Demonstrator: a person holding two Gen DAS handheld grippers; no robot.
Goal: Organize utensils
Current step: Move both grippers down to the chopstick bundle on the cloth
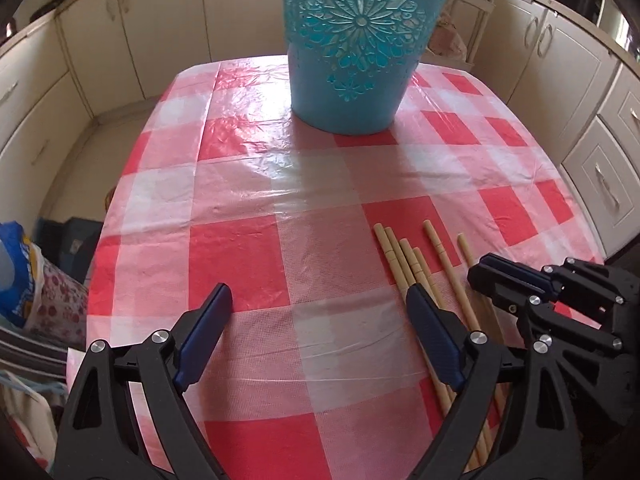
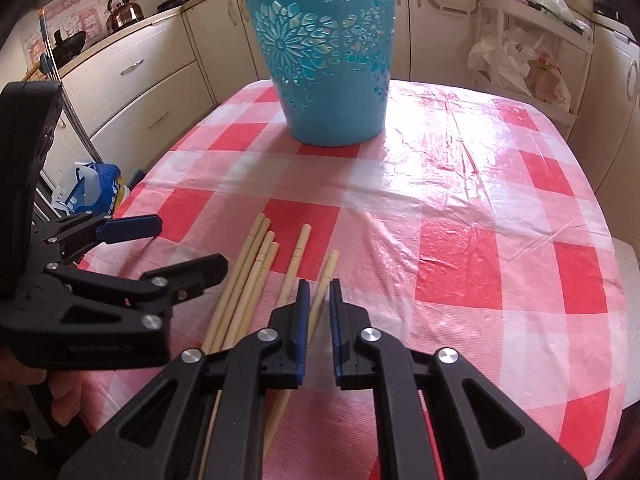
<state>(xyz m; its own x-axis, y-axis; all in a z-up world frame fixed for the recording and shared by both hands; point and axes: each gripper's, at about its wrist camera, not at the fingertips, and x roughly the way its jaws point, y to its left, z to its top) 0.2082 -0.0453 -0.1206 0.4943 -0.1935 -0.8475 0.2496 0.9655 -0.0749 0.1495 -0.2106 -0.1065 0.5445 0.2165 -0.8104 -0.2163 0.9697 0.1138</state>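
Red-and-white checked plastic covers the tabletop (image 2: 460,208), and near its far edge stands the largest thing on it — a turquoise plastic basket (image 2: 328,60) with a cut-out flower pattern, upright, open at the top. Well short of it, toward the near edge, six wooden chopsticks (image 2: 256,272) lie flat, four bunched together and two a little apart to their right, all with their long axes running roughly away from the cameras toward the basket.

The left claw (image 1: 320,300) hovers with its jaws wide apart and nothing between them; the chopsticks lie just right of its right finger. The right claw (image 2: 319,292) is the nearer one — its jaws are drawn almost together astride the rightmost chopstick (image 2: 325,280), aligned along its length. Whether the pads already pinch the stick, I cannot tell.
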